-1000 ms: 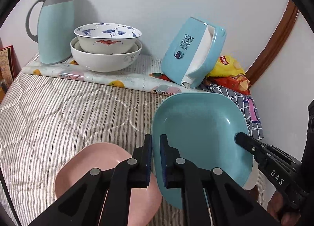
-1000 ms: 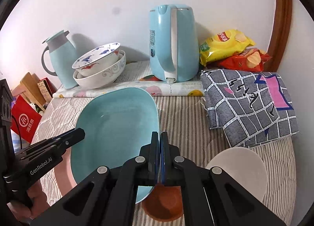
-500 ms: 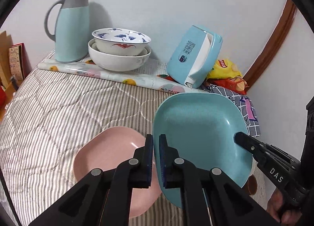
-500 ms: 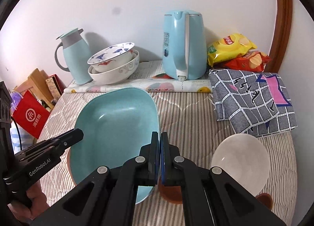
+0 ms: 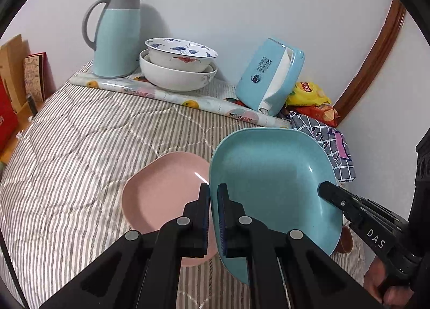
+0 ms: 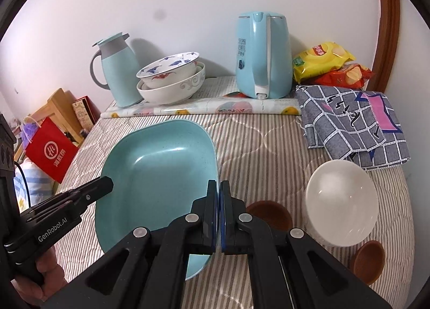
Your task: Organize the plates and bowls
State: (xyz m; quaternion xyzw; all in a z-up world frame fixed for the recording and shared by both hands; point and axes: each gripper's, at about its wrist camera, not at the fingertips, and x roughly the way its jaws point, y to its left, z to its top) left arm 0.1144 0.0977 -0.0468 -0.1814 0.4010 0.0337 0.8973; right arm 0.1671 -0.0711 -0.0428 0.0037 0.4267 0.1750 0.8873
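A teal square plate [image 5: 271, 182] hangs in the air over the striped quilt, held from both sides. My left gripper [image 5: 213, 196] is shut on its left rim. My right gripper [image 6: 218, 190] is shut on the opposite rim of the teal plate [image 6: 158, 172]. Each view shows the other gripper's black fingers [image 5: 338, 201] [image 6: 91, 190] clamped on the far rim. A pink plate [image 5: 161, 196] lies on the quilt beneath and to the left, partly covered by the teal one. A white bowl [image 6: 341, 201] and two small brown dishes [image 6: 271, 215] [image 6: 369, 263] sit at the right.
Two stacked patterned bowls [image 5: 180, 67], a teal jug [image 5: 115, 35] and a blue kettle [image 6: 263, 53] stand along the wall. Snack bags [image 6: 322, 59] and a checked cloth [image 6: 354, 121] fill the back right corner. A red bag [image 6: 51, 150] stands beyond the left edge.
Both grippers have drawn back from the wall together, carrying the teal plate. More of the pink plate, the white bowl and the brown dishes has come into view.
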